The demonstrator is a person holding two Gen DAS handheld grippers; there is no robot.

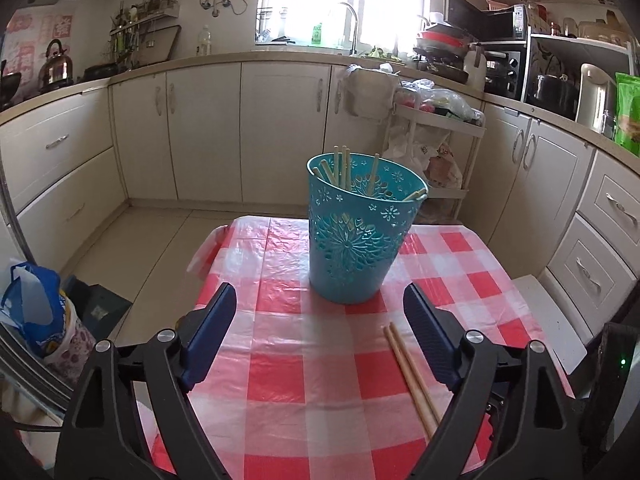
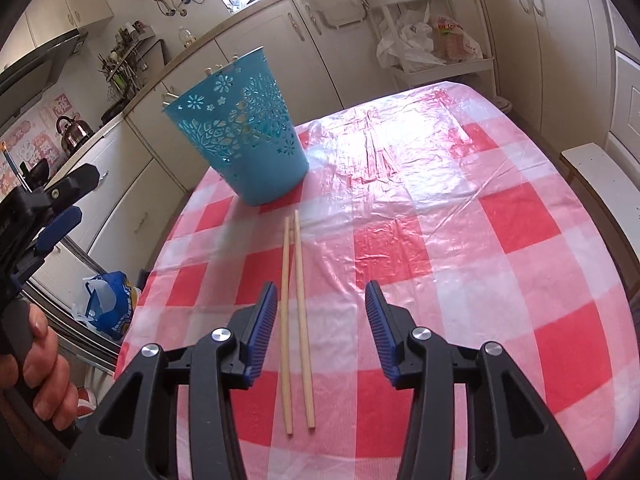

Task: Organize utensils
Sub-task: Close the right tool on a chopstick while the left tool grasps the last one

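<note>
A teal perforated holder (image 1: 356,236) stands upright on the red-and-white checked table (image 1: 304,380) with several wooden chopsticks (image 1: 342,170) standing in it. It also shows in the right wrist view (image 2: 244,136). Two loose chopsticks (image 2: 296,320) lie side by side on the cloth, also seen in the left wrist view (image 1: 408,372). My left gripper (image 1: 320,300) is open and empty, just in front of the holder. My right gripper (image 2: 322,292) is open above the loose chopsticks, which lie by its left finger (image 2: 264,320). The left gripper shows at the left edge (image 2: 60,216).
A white trolley (image 1: 440,132) with plastic bags stands beyond the table. Cream cabinets (image 1: 200,128) line the walls. A blue bag (image 1: 36,316) sits on the floor at left. A white stool (image 2: 600,184) stands at the table's right.
</note>
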